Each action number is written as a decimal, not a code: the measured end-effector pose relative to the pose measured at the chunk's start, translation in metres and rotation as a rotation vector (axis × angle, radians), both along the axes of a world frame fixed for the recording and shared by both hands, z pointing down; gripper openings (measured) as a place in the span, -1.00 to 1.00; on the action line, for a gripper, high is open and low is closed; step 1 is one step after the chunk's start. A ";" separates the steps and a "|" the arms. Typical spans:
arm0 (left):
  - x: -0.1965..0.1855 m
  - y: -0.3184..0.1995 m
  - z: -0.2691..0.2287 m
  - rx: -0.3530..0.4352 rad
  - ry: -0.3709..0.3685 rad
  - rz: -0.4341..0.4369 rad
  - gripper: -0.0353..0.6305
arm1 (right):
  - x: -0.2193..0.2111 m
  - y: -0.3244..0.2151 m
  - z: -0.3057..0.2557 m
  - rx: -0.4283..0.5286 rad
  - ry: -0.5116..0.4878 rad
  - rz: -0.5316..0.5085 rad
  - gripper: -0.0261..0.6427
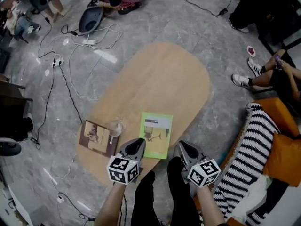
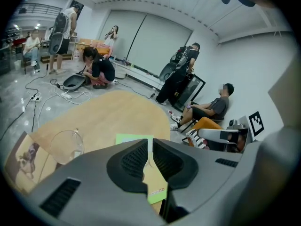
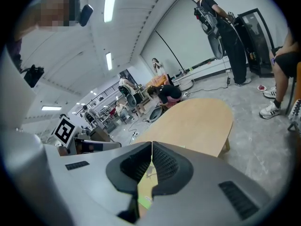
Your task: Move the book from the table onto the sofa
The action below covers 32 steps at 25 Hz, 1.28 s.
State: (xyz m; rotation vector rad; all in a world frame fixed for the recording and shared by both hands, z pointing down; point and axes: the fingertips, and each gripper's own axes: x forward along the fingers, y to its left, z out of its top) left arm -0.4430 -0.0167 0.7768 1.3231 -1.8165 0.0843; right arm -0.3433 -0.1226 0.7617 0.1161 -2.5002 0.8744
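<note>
Below, oval wooden table point(image 1: 160, 79) on grey marbled floor point(image 1: 197, 22)

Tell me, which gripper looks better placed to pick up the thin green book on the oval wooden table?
Left, probably: the left gripper hovers at the near corner of the thin green book, while the right gripper hangs clear of its other side, though nearer the orange sofa.

The table's point(image 1: 174, 74) far half lies open; near the front edge a glass point(image 1: 115, 127) stands at the brown book's point(image 1: 96, 138) corner, left of the green book point(image 1: 157, 131), whose right side is unobstructed
</note>
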 end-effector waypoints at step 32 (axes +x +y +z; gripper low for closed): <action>-0.007 0.010 0.173 -0.171 0.286 0.085 -0.41 | 0.058 -0.008 0.162 -0.337 0.107 0.029 -0.83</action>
